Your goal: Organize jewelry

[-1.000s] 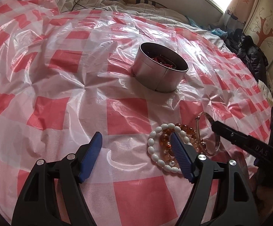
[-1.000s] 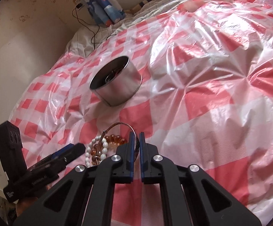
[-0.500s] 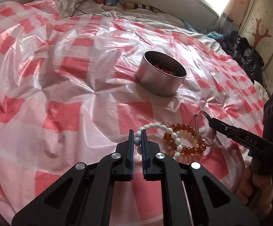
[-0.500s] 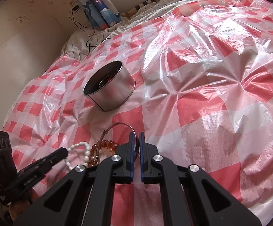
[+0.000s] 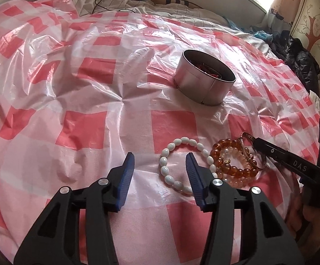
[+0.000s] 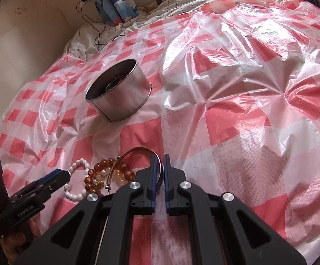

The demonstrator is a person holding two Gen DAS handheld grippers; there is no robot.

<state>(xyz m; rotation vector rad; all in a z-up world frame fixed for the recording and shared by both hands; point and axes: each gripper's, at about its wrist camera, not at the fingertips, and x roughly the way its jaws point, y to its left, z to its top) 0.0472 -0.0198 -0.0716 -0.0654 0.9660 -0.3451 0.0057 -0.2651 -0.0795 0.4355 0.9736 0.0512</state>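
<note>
White bead bracelet [image 5: 183, 165] — on the bed's checked plastic sheet [image 5: 93, 121], beside amber bracelet [image 5: 232, 159]. Left hand-held gripper [image 5: 160, 165] spread apart; right hand-held gripper [image 6: 158, 165] clamped on metal bangle [image 6: 137, 151] — tin [image 5: 204, 84] beyond.

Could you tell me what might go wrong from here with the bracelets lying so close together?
The right gripper is shut on the metal bangle, which lies across the amber bead bracelet; lifting it could drag those beads along. The open left gripper straddles part of the white bead bracelet, which touches the amber one. The plastic sheet looks slippery and wrinkled.
</note>
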